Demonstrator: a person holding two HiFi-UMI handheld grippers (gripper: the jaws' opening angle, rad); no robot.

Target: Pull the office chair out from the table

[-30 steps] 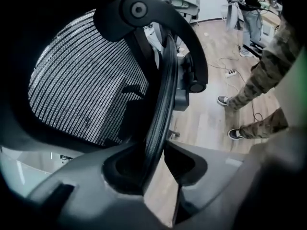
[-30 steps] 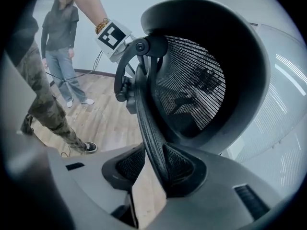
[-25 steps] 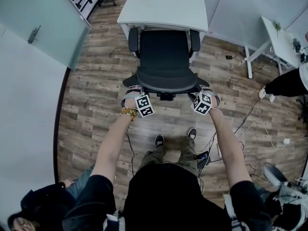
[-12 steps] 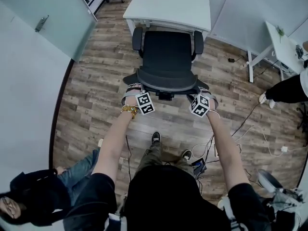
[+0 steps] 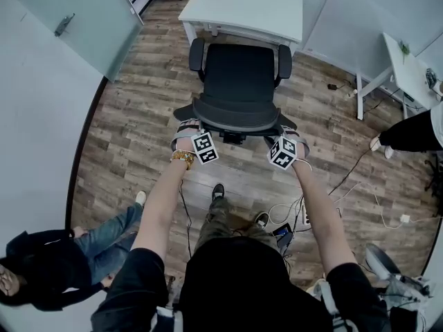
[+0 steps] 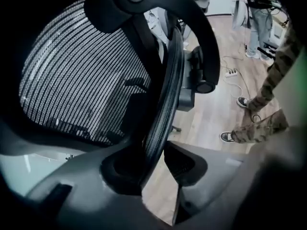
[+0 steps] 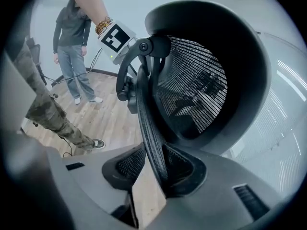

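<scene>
**Both grippers clamped on the chair back, chair at the surface's edge**

In the head view the office chair point(image 5: 239, 81) stands at 12 o'clock from the person. Its seat faces the white surface point(image 5: 242, 9), and the seat's front lies just at that surface's near edge. Its two armrests point(image 5: 197, 54) flank the seat, close to that edge. The curved backrest rim point(image 5: 235, 120) is turned toward the person, whose arms reach out to it.

The left gripper point(image 6: 158, 155) has its jaws clenched on the rim's left end. In the left gripper view the mesh edge rises from between the two pads, pressed into the pad at 9 o'clock. The right gripper point(image 7: 152, 155) is likewise grasping the rim's right end, with the mesh edge wedged between both ribbed pads. Seen from the head, the left marker cube point(image 5: 204, 149) sits at 7 o'clock of the backrest and the right marker cube point(image 5: 282, 153) at 5 o'clock.

The chair stands on a wooden floor point(image 5: 138, 102). Cables point(image 5: 360, 185) trail across the floor at 4 o'clock. A seated person point(image 5: 62, 261) is at 8 o'clock. A second surface point(image 5: 405, 57) stands at 2 o'clock.
</scene>
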